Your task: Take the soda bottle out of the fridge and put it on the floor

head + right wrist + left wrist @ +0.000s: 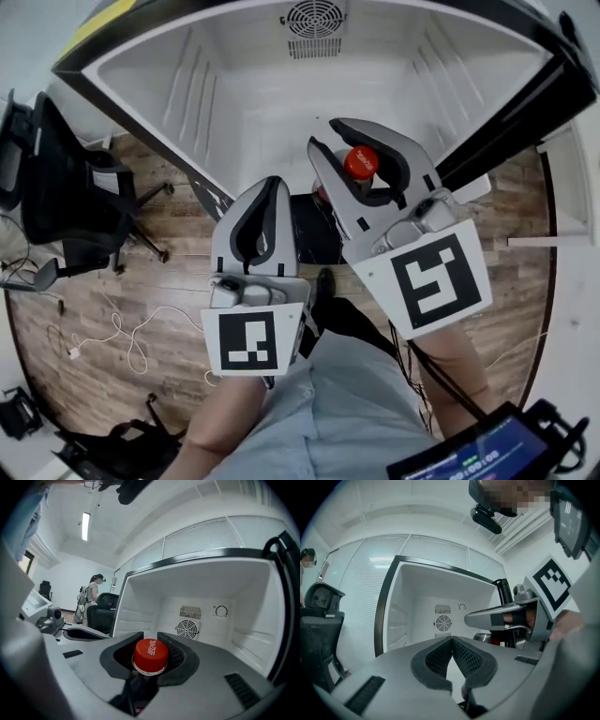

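A dark soda bottle with a red cap (pixel 361 161) hangs by its neck in my right gripper (pixel 328 134), whose jaws are shut just under the cap. In the right gripper view the cap (pixel 150 656) stands above the pads, and the right gripper (pixel 150 635) faces the open, bare white fridge (pixel 206 592). The fridge (pixel 234 103) fills the top of the head view. My left gripper (pixel 272 181) is beside the right one, lower left, with its pads touching and nothing between them. In the left gripper view the left gripper (pixel 452 638) points level into the fridge.
A black office chair (pixel 66 197) stands on the wooden floor (pixel 112 281) at the left, with white cables (pixel 127 333) in front of it. The fridge's dark door (pixel 511 117) stands open at the right. A person (pixel 91 595) stands far off.
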